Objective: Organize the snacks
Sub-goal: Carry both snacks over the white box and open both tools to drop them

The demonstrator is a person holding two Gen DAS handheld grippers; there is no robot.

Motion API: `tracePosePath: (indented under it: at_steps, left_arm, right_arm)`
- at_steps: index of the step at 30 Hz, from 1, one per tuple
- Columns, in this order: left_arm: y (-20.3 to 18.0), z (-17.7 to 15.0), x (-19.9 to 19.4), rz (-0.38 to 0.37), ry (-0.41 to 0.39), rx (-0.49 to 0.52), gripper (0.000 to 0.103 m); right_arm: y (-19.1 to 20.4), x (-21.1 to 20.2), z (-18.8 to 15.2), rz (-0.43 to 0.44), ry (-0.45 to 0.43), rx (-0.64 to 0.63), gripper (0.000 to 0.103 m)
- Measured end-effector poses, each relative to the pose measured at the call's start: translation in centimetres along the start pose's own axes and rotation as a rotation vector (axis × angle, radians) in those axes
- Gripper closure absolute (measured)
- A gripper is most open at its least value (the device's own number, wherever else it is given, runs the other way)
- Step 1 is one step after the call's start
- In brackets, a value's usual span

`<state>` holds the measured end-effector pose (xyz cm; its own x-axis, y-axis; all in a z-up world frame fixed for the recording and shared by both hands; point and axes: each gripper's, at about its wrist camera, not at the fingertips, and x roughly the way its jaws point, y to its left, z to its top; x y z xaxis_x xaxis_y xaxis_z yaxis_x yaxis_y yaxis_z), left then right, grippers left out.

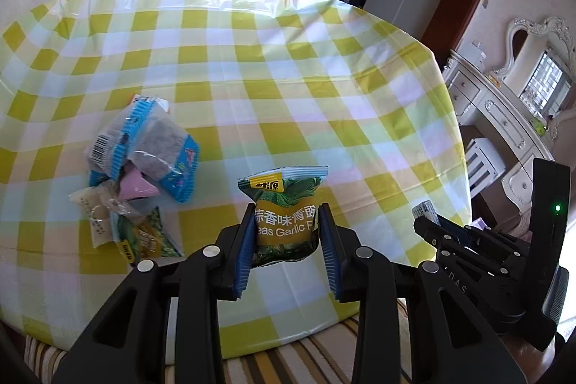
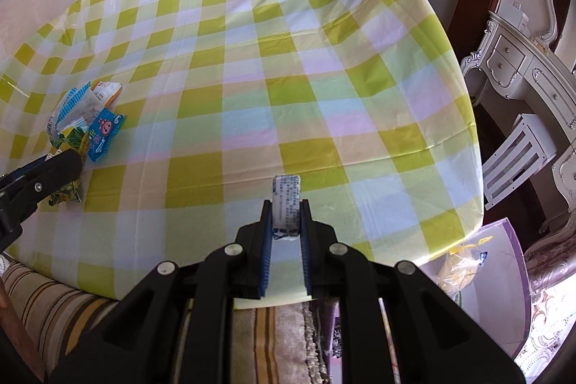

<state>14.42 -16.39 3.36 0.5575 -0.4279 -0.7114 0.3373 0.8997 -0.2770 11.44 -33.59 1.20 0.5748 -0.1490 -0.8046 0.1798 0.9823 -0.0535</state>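
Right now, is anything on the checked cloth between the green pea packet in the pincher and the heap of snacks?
Nothing: in the left wrist view only bare yellow-checked tablecloth separates the green garlic-pea packet from the snack pile.

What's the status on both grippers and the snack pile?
Left gripper shut on green-and-yellow garlic pea packet. Right gripper shut on small white printed packet. Pile of mixed snack packets on checked tablecloth. Nothing in the way.
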Motion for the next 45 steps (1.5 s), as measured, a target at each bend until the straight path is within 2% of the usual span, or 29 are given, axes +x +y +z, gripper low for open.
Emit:
tracePosePath:
  at_steps: [8, 20, 28, 29, 30, 31, 33, 45]
  left_arm:
    - [-4.5, -0.9, 1.2, -0.082, 0.056, 0.069, 0.07]
    - [-12.8, -2.9, 3.5, -0.255, 0.172, 0.203, 0.07]
    - [-17.0, -4.4, 4.7, -0.353, 0.246, 0.267, 0.068]
    - [-17.3, -4.5, 4.9, -0.368, 0.259, 0.266, 0.063]
    - [-17.5, -4.6, 5.2, -0.377, 0.272, 0.265, 0.055]
    - [-17.7, -4.8, 5.3, -0.379, 0.276, 0.267, 0.052]
    - [-17.7, -4.8, 5.4, -0.376, 0.276, 0.266, 0.044]
    - [-16.7, -4.4, 5.0, -0.357, 0.252, 0.234, 0.043]
  right_arm:
    - [-5.4, -0.7, -2.2, -0.067, 0.019, 0.074, 0.089]
    - [-13.4, -1.6, -4.6, -0.201, 0.036, 0.209, 0.089]
    - [-16.1, -2.2, -5.2, -0.262, 0.029, 0.257, 0.088]
    - [-16.2, -2.2, -5.2, -0.27, 0.029, 0.26, 0.086]
    - [-16.3, -2.2, -5.2, -0.276, 0.029, 0.264, 0.075]
    - [-16.5, -2.3, -5.3, -0.285, 0.027, 0.271, 0.056]
    - [-16.7, -2.6, -5.3, -0.309, 0.012, 0.277, 0.037]
    - [-16.3, -2.6, -5.1, -0.309, 0.018, 0.272, 0.034]
